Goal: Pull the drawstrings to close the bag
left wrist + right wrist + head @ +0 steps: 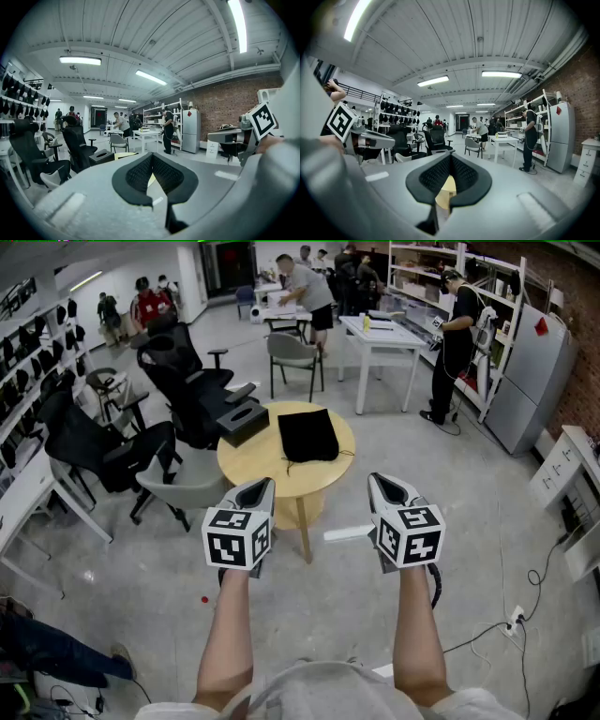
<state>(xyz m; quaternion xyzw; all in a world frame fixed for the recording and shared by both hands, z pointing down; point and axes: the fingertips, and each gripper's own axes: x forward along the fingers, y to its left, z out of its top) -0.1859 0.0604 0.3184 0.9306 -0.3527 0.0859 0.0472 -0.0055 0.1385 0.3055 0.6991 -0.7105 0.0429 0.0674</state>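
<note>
A black drawstring bag lies flat on the round wooden table, its thin strings trailing toward the near edge. Both grippers are held side by side in the air short of the table, above the floor. My left gripper points at the table's near left edge, its jaws closed with nothing between them. My right gripper is to the right of the table, also shut and empty. In the left gripper view the jaws meet; in the right gripper view the gripper shows the table below it.
A black box sits on the table's left side. Black office chairs and a grey chair crowd the left. A white table, shelves, a fridge and several people stand beyond. Cables run on the floor at right.
</note>
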